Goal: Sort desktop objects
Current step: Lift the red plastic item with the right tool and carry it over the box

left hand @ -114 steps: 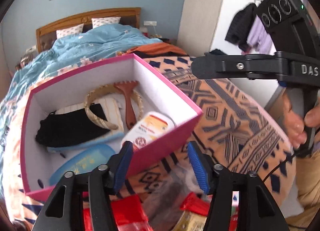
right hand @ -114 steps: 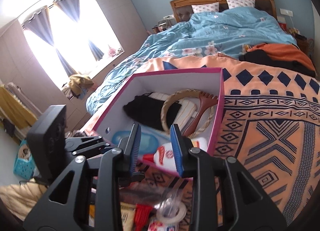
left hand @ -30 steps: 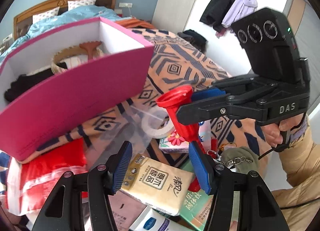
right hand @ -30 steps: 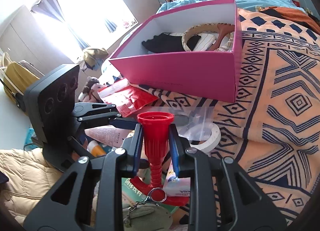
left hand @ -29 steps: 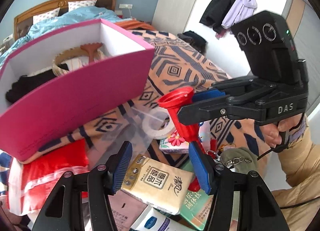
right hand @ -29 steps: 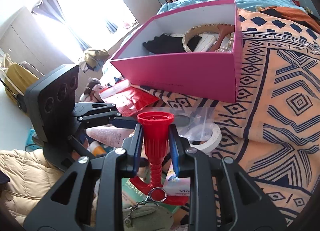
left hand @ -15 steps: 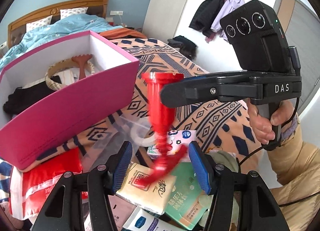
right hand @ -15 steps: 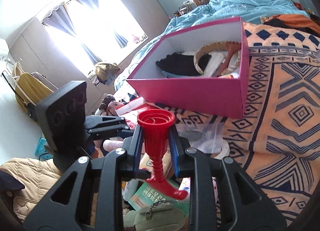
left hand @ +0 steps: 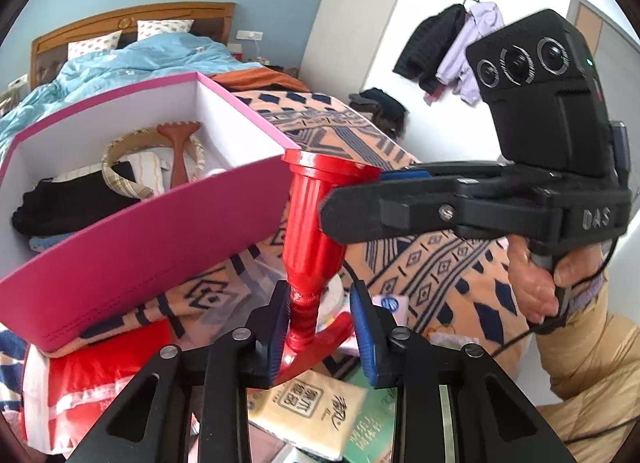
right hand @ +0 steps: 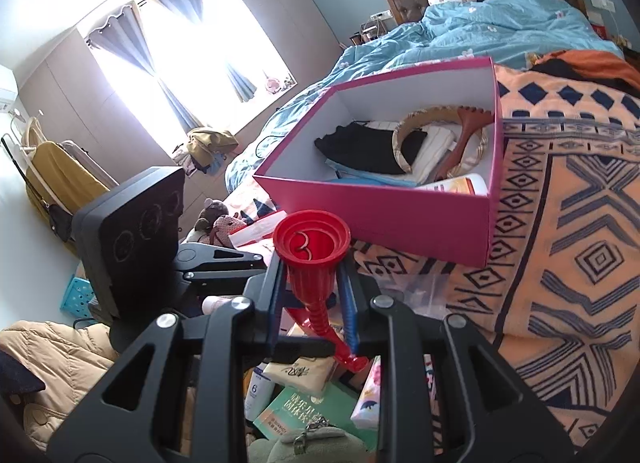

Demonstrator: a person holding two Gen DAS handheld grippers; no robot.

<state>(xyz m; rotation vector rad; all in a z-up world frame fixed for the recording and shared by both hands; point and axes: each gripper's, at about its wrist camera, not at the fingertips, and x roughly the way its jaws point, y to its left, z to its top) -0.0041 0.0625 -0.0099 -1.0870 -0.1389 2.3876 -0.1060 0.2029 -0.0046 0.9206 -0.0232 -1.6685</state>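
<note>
Two claws on red funnel (right hand: pixel 312 251): right claw (right hand: pixel 312 305) clamps cone, left claw (left hand: pixel 320 327) closing around neck; steady, then lift toward pink box (right hand: pixel 400 219).

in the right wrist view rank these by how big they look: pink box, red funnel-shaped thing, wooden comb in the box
1. pink box
2. red funnel-shaped thing, though it is nearest the camera, which inflates it
3. wooden comb, partly hidden

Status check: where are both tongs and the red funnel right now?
Right tongs shut on red funnel, held above the clutter. Left tongs closing around its ribbed stem, one pad touching. Pink box just behind, path over its rim clear.
</note>
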